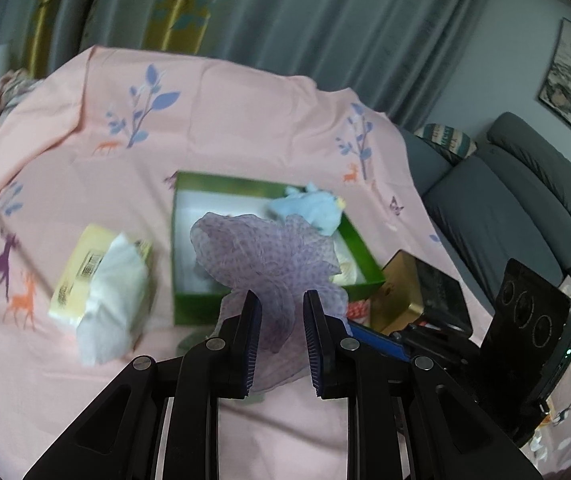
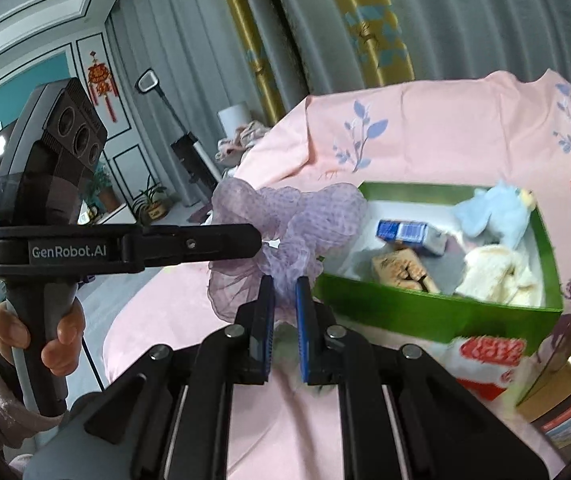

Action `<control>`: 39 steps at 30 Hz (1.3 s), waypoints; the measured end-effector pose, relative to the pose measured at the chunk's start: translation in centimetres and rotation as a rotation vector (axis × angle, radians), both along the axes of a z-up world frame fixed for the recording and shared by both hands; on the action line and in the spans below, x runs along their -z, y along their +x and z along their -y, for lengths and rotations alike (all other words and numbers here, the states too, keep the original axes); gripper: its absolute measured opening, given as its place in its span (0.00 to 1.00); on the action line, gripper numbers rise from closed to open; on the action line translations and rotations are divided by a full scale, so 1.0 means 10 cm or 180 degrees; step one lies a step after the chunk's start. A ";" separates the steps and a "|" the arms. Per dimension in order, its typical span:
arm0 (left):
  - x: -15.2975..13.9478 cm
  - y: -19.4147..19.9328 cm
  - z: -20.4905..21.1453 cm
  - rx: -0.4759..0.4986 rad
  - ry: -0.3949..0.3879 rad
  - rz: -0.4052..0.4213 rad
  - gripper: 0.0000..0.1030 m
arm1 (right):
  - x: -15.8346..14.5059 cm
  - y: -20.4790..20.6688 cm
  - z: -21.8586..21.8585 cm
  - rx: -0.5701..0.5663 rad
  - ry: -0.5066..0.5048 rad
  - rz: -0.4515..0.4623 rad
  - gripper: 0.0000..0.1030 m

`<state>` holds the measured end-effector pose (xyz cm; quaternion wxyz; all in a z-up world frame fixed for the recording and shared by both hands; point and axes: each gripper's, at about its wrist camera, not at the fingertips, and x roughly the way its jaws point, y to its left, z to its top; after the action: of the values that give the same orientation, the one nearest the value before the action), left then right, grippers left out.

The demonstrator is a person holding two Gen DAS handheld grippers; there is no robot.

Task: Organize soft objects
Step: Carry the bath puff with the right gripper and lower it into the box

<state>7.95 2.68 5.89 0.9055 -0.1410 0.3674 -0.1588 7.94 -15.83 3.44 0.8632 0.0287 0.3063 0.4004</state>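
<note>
Holding a purple mesh scarf aloft near the green box, left gripper and right gripper both pinch it. Blue plush toy and cream cloth already lie inside; tissue pack remains outside.

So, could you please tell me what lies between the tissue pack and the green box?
Only bare pink tablecloth separates the tissue pack from the green box, seen in the left wrist view.
</note>
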 end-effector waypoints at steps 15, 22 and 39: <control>-0.16 0.53 0.27 0.0117 0.0051 0.0061 0.21 | -0.18 0.41 0.21 0.0312 -0.0081 0.0191 0.09; -0.04 0.90 0.33 0.0093 0.0147 -0.0069 0.21 | -0.07 0.74 0.23 0.0532 -0.0206 0.0138 0.10; 0.52 1.45 0.43 0.0033 0.0475 -0.0495 0.21 | 0.37 1.25 0.17 0.0897 -0.0739 -0.0130 0.13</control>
<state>22.41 -1.67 0.69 0.8814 -0.0832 0.4481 -0.1242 20.43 -17.54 -0.31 0.9018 -0.0204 0.3609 0.2368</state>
